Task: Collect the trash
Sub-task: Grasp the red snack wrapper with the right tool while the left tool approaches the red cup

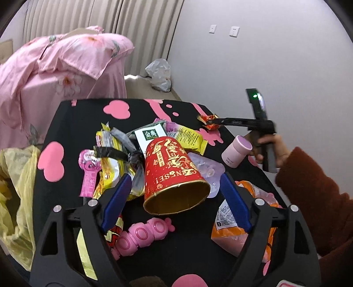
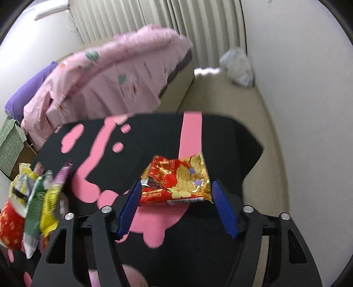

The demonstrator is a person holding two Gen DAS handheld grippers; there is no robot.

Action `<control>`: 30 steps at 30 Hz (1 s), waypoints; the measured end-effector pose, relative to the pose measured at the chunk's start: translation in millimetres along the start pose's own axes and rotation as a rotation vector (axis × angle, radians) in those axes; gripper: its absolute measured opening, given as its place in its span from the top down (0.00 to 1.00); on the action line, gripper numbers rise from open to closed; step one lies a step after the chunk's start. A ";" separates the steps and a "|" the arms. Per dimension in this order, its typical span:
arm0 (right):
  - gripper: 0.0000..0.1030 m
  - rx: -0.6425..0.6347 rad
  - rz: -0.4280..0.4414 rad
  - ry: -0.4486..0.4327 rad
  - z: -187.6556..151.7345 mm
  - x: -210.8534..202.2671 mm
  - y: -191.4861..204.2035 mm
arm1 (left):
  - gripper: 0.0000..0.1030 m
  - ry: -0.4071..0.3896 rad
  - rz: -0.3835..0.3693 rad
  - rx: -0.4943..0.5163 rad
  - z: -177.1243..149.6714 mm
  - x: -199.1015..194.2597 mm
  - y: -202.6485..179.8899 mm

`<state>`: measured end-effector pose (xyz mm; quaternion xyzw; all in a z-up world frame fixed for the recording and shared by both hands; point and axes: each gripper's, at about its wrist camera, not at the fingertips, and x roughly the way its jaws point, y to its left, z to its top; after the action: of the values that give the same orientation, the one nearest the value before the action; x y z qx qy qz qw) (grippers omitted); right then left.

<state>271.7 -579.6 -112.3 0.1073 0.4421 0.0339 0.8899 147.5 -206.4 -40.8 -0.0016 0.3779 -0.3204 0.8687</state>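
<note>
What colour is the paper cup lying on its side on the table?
Red with gold lettering and gold inside; left wrist view.

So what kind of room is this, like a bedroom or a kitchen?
Probably a bedroom or living room at home, not a kitchen: pink floral bedding is draped over furniture, pleated curtains hang behind it, and the snack-wrapper litter sits on a small black-and-pink table.

Pale wall (image 1: 275,55), beige curtain (image 1: 72,15) – pink floral bedding (image 1: 66,66) behind black-pink table (image 2: 220,141), beige floor (image 2: 220,92).
</note>
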 end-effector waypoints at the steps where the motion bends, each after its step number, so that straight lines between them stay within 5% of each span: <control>1: 0.66 -0.004 0.000 -0.011 -1.4 -1.7 3.5 | 0.24 0.001 -0.001 -0.003 -0.4 0.8 0.9; 3: 0.88 -0.016 0.020 -0.024 -3.7 -9.6 9.3 | 0.22 -0.002 0.004 -0.004 -1.9 2.2 2.3; 7: 0.92 -0.073 -0.035 -0.090 -9.0 -41.7 22.7 | 0.14 -0.007 -0.009 0.004 -6.8 5.6 1.3; 16: 0.90 -0.091 -0.050 -0.214 -22.3 -84.8 16.1 | 0.13 -0.026 -0.020 0.022 -9.3 -2.9 -9.3; 17: 0.84 -0.104 -0.041 -0.236 -19.4 -82.8 10.7 | 0.13 -0.037 -0.018 0.018 -8.2 -5.3 -9.8; 18: 0.63 -0.107 -0.033 -0.237 -17.2 -79.4 7.5 | 0.13 -0.043 -0.016 0.018 -7.1 -7.1 -9.9; 20: 0.37 -0.085 0.016 -0.201 -7.7 -61.0 -5.7 | 0.13 -0.061 -0.009 0.024 -4.0 -10.9 -10.7; 28: 0.37 -0.106 -0.138 -0.005 13.0 21.7 -15.0 | 0.13 -0.099 0.051 0.023 5.3 -18.4 -4.7; 30: 0.41 -0.109 -0.121 -0.029 13.2 25.9 -17.0 | 0.13 -0.087 0.063 0.010 5.2 -14.8 -0.6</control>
<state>297.3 -594.3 -128.4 0.0325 0.4324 0.0026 0.9011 143.1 -199.8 -27.2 0.0009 0.3380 -0.2944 0.8939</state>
